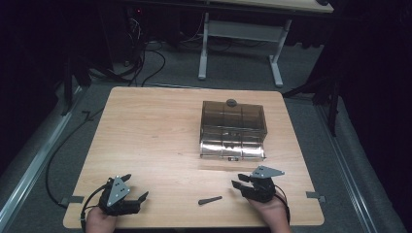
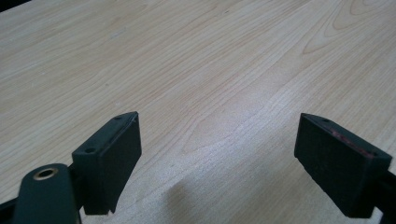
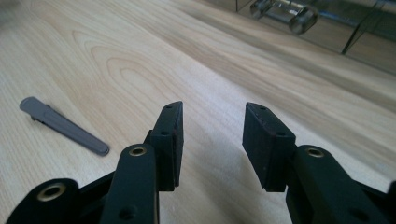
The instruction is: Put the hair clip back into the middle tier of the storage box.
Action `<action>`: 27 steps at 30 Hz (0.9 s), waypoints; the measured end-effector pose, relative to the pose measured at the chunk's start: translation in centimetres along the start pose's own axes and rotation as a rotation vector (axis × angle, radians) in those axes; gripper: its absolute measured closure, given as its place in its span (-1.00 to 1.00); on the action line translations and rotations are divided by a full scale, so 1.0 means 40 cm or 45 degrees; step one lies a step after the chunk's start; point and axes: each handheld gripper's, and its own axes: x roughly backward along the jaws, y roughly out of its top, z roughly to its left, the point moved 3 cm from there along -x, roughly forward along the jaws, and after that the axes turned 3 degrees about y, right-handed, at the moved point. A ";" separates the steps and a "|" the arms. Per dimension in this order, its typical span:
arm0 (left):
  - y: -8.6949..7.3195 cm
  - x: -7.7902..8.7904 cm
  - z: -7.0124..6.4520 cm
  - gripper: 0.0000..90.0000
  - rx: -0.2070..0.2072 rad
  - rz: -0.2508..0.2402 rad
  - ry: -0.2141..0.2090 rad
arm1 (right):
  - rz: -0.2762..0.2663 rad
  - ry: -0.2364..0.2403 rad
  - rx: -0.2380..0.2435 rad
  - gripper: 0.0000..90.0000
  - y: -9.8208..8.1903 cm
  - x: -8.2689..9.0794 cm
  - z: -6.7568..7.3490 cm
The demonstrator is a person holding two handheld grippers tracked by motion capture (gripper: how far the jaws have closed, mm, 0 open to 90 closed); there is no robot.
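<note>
— What do you record on your table (image 1: pixel 145 126)?

— Light wood top. A smoky transparent box (image 1: pixel 233 128) with compartments stands right of centre, a dark round knob (image 1: pixel 231 102) at its far edge. A small grey clip (image 1: pixel 210 200) lies flat near my edge, well apart from the box.

— Beyond the table?

— Grey floor, a white-legged desk frame (image 1: pixel 240 43), and loose cables (image 1: pixel 145 58) at far left.

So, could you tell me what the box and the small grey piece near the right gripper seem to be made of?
The box looks like smoke-tinted clear plastic: you see through its walls, and its front shines. The small grey piece seems matte moulded plastic, evenly grey without glare, though painted metal can't be excluded.
</note>
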 end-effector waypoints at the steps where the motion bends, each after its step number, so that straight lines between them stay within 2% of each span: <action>1: 0.000 0.000 0.001 -0.66 0.002 0.002 -0.001 | 0.002 -0.002 0.008 0.30 -0.002 0.000 0.001; 7: 0.000 0.003 -0.001 -0.66 -0.004 -0.016 -0.004 | 0.010 -0.018 0.041 0.28 -0.005 0.002 0.011; 13: 0.000 0.000 0.001 -0.66 0.003 0.000 -0.019 | 0.015 -0.023 0.063 0.27 -0.005 -0.002 0.012; 20: -0.001 0.003 -0.003 -0.66 -0.008 -0.008 0.002 | 0.014 -0.023 0.064 0.28 -0.001 -0.003 0.013; 27: -0.001 0.001 -0.003 -0.66 -0.010 0.001 -0.019 | 0.023 -0.021 0.078 0.29 0.001 -0.002 0.023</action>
